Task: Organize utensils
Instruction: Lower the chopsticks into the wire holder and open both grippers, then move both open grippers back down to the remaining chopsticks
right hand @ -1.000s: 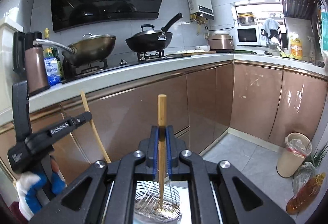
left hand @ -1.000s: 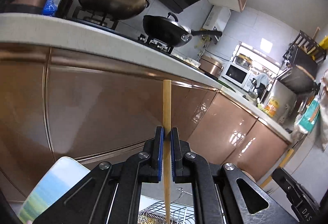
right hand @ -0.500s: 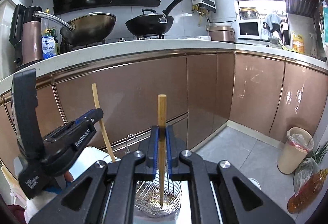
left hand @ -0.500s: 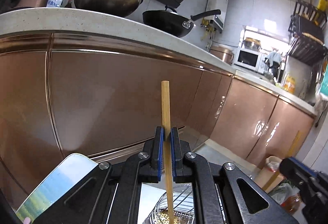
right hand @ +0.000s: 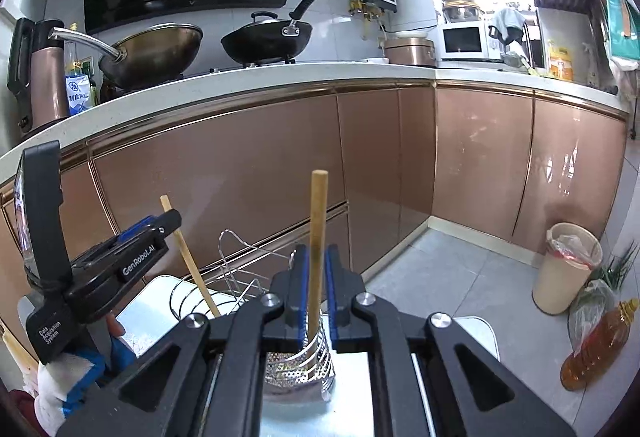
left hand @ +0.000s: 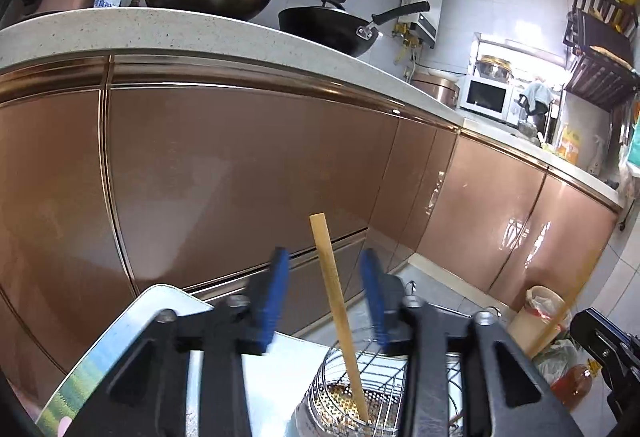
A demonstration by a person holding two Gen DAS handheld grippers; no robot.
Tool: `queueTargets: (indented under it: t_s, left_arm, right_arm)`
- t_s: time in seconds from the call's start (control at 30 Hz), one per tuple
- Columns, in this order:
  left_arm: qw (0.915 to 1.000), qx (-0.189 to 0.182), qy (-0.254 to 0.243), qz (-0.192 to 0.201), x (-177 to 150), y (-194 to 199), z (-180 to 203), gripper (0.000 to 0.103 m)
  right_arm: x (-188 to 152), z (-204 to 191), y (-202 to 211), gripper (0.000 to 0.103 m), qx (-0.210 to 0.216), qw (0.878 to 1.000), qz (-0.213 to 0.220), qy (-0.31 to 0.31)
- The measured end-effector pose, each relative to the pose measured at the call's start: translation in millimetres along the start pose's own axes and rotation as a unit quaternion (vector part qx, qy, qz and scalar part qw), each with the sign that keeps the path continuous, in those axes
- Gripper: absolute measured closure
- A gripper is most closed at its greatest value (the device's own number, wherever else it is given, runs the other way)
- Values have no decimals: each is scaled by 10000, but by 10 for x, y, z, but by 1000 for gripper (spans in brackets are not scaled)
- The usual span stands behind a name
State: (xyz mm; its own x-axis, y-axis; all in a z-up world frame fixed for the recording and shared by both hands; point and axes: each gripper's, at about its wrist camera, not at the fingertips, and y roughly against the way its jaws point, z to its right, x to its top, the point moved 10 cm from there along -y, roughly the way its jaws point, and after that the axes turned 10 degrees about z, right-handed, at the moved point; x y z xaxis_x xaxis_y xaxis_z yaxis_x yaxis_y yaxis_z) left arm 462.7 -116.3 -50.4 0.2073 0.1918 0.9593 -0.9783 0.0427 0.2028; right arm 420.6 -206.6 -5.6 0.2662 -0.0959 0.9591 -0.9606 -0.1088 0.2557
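Left gripper [left hand: 325, 301]: jaws opening, blue pads spread wide and motion-blurred, a wooden chopstick [left hand: 338, 313] standing loose in the gap, touching neither pad. It leans slightly left at the top, and its lower end sits inside the wire utensil basket [left hand: 340, 397] at bottom centre of the left wrist view, down on the perforated base. Right gripper [right hand: 316, 291]: pads narrow, clamped on a second chopstick [right hand: 317, 233] that stands near upright, top end at mid-frame, lower end running down into the same basket [right hand: 298, 369] just below the fingertips. In the right wrist view the left gripper [right hand: 166, 225] sits at the left edge, held by a gloved hand [right hand: 64, 385]; the first chopstick [right hand: 192, 265] slants from its tip down into the wire rack. Basket rests on a pale tray-like surface [right hand: 152, 301] at lower left; can't tell what that surface is. Behind: copper-coloured cabinet fronts [right hand: 240, 173] fill mid-frame under a white countertop [right hand: 280, 77], with a brass-toned wok [right hand: 156, 49] upper left and a black wok [right hand: 266, 41] beside it. Waste bin [right hand: 566, 269] and oil bottle [right hand: 596, 345] stand on the floor at lower right. The right gripper's body [left hand: 608, 349] shows at the right edge of the left wrist view.
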Motion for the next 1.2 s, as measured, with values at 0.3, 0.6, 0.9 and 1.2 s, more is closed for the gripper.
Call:
queueTargets:
  t_s: [0.3,0.6,0.9,1.2]
  left_arm:
    - [9998,75,-171,-66,248,438,-202,54]
    - [9938,73,-476,-999,396,1009,-713,53]
    - [9857,-27,-346,-1651,188,1588,-1163,53]
    - [9638,-248,-344,-2632,-491,1690,-1257,55]
  right_arm:
    - [92,-8,443,94,-74,9999,4,-154]
    - [174,-100,1064,94,-182,9993,-284,-161]
    - [-141,-182,1518,94,-234,9934,-1086,-302]
    - [-1212,-268,1500,94,-16,9664,-2475,-697]
